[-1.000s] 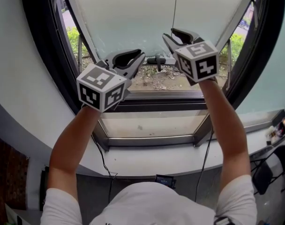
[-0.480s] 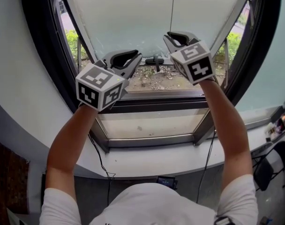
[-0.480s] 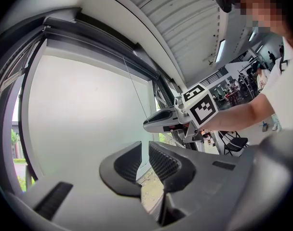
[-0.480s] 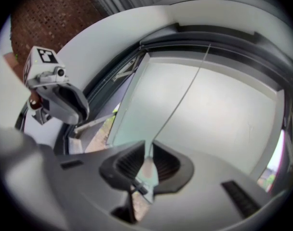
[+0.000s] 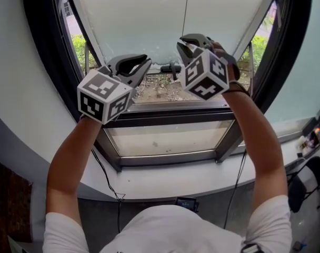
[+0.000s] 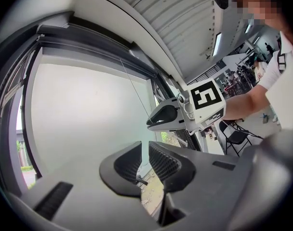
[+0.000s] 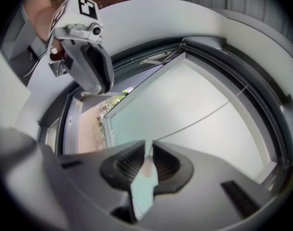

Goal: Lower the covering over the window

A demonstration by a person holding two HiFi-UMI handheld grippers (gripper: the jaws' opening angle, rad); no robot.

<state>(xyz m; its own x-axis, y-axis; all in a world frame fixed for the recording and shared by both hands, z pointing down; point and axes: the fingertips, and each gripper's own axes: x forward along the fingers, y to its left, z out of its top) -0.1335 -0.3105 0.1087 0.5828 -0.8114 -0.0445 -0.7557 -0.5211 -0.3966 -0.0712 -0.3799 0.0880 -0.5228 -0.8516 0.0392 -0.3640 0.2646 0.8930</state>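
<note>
A white roller blind (image 5: 144,20) covers the upper window, its bottom edge just above both grippers. A thin pull cord (image 5: 187,9) hangs in front of it. My right gripper (image 5: 185,44) is raised to the cord's lower end. In the right gripper view the right gripper (image 7: 147,150) is shut on the cord's pale end piece (image 7: 145,177), and the cord (image 7: 209,112) runs taut up to the right. My left gripper (image 5: 144,62) hovers to the left near the blind's lower edge. Its jaws (image 6: 145,148) are shut with nothing between them.
Below the blind a dark window handle (image 5: 171,67) sits on the tilted sash, with gravel and greenery outside. A black frame (image 5: 165,117) and a pale sill (image 5: 165,141) lie under my arms. A chair (image 5: 302,188) stands at the lower right.
My right gripper has moved left, rolled its cube toward me and closed on the cord, which has swung left. The left gripper has drifted slightly left.
</note>
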